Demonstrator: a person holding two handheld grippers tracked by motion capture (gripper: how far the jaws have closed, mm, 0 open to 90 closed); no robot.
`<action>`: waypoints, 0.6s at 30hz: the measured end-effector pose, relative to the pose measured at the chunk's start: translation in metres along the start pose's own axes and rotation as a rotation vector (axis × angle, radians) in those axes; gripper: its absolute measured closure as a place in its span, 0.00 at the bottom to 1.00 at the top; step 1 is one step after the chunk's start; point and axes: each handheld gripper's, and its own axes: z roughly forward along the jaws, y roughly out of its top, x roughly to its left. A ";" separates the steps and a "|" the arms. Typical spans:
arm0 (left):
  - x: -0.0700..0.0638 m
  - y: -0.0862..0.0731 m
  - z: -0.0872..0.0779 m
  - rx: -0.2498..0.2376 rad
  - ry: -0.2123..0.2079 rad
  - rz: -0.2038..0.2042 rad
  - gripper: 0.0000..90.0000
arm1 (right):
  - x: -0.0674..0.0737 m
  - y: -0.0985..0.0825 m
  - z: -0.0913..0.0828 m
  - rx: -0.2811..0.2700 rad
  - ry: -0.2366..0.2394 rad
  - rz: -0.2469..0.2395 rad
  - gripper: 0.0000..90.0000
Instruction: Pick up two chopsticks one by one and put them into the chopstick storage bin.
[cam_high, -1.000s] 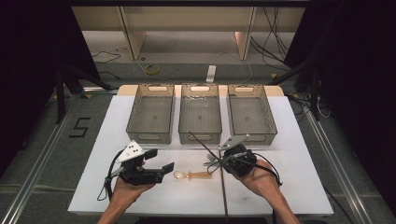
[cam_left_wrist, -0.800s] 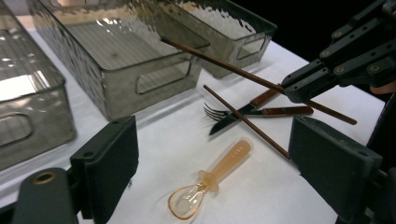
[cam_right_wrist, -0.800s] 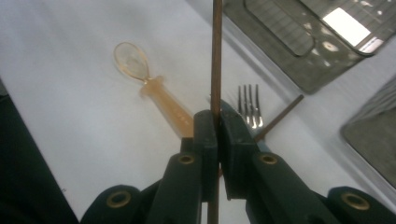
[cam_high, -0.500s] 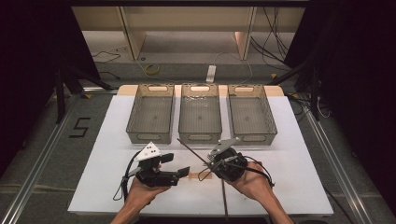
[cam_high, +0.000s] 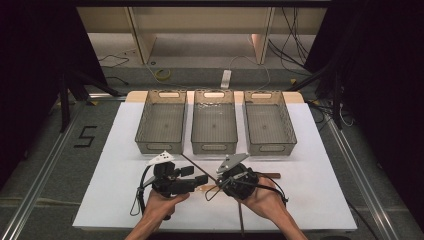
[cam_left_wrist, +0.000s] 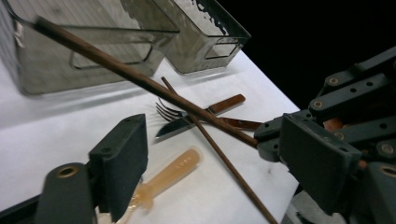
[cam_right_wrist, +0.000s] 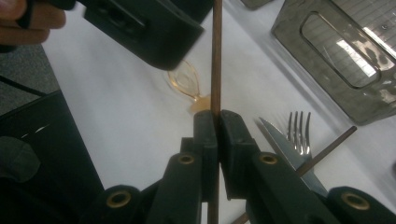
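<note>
The right tool (cam_right_wrist: 218, 122) has its two black jaws pressed together on a thin brown chopstick (cam_right_wrist: 216, 56), gripped partway along its length so that it runs straight up the middle of the right gripper view and out past the jaws at the bottom as well. In the high view the same stick slants from the right tool (cam_high: 220, 184) in the lower middle of the frame up and left towards the front of the middle bin (cam_high: 214, 147). It looks like a light, stiff, smooth rod: it should not bend or break under a firm pinch, but being round and slick it could swivel or slide between flat pads, so a hold nearer its middle, square across the shaft, seems safest. The left tool (cam_left_wrist: 196, 154) stands wide apart, its jaws having just been closing a little, with nothing pinched; between them in the left gripper view lie a translucent amber plastic spoon (cam_left_wrist: 163, 179) at lower centre on the white bench (cam_left_wrist: 56, 140) and a second chopstick (cam_left_wrist: 219, 154) crossing the frame diagonally. The spoon looks very light and somewhat flexible, best taken across its handle rather than its thin bowl. Behind, in mid-frame, a fork (cam_left_wrist: 169, 111) and a wooden-handled knife (cam_left_wrist: 201, 116) lie overlapping; they would likely be heavier and slippery along their metal parts.
</note>
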 end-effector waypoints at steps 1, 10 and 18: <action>0.000 0.000 0.001 0.003 -0.001 -0.006 0.28 | 0.000 0.000 0.000 0.004 0.002 -0.011 0.96; -0.002 0.003 -0.005 0.065 0.120 0.135 0.28 | 0.002 -0.003 0.001 0.041 0.026 -0.028 0.96; 0.005 0.009 -0.019 0.169 0.202 0.259 0.22 | 0.005 -0.009 0.002 0.103 0.054 -0.099 0.96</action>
